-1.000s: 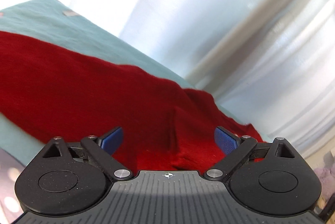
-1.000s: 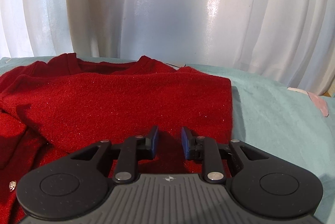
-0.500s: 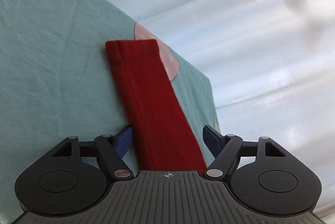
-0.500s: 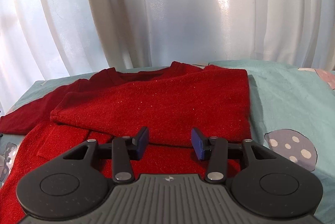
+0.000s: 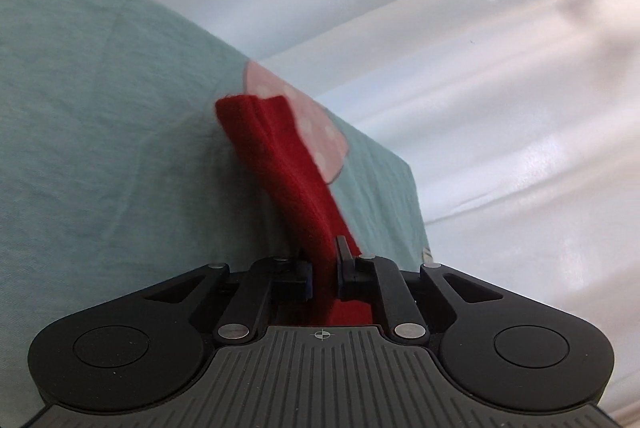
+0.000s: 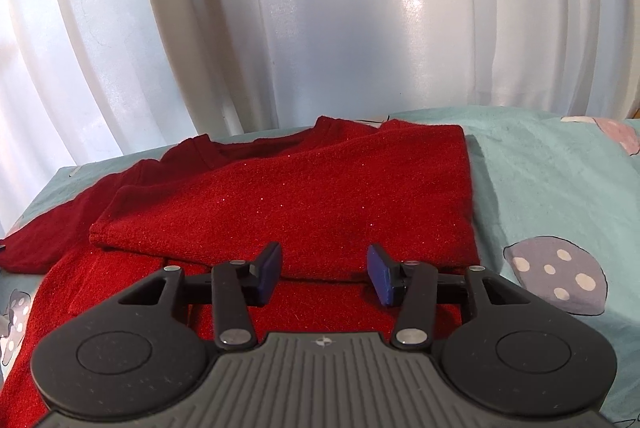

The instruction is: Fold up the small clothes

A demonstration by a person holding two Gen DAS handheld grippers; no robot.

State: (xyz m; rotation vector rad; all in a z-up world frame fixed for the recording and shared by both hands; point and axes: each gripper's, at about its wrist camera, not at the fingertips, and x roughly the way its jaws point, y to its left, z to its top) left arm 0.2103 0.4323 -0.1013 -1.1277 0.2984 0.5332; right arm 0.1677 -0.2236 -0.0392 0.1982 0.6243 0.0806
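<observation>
Squeezed tight on a long red fuzzy sleeve (image 5: 288, 164) by the left gripper (image 5: 325, 260).

Held partly apart with nothing between: the right gripper (image 6: 325, 274), just over the folded red fuzzy sweater (image 6: 304, 196). Spread flat on a soft teal bedsheet (image 6: 540, 180) with spotted mushroom pictures (image 6: 556, 276). Behind it all, shiny white curtains (image 6: 340, 8) in long folds.
</observation>
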